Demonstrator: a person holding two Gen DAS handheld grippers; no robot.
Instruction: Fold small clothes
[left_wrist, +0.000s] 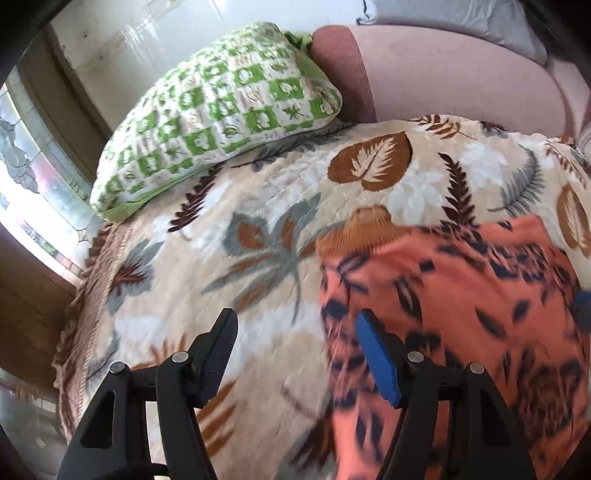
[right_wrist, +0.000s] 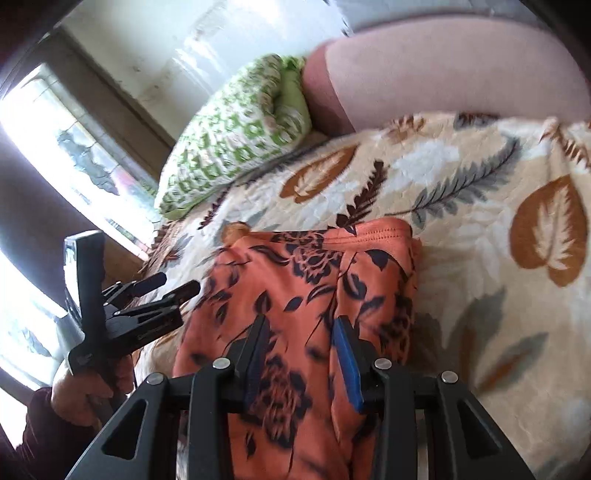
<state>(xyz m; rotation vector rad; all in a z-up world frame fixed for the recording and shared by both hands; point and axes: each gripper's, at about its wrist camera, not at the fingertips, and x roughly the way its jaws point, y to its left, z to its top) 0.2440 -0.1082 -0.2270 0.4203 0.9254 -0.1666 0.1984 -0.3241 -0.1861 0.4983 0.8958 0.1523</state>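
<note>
From the left wrist, the left claw (left_wrist: 295, 328) hangs open and empty over the leaf-patterned plush bed blanket (left_wrist: 221, 236), just left of the orange floral cotton garment (left_wrist: 461, 295), probably ready to take its edge.

From the right wrist, the right claw (right_wrist: 301, 334) stands part-open above that garment's middle, gripping nothing.

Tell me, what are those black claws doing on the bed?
A person is folding an orange flowered garment spread on the leaf-print blanket. The left claw is open over the garment's left edge, gripping nothing. The right claw sits partly open above the cloth's middle; whether it pinches any is unclear. A green pillow lies behind.
</note>
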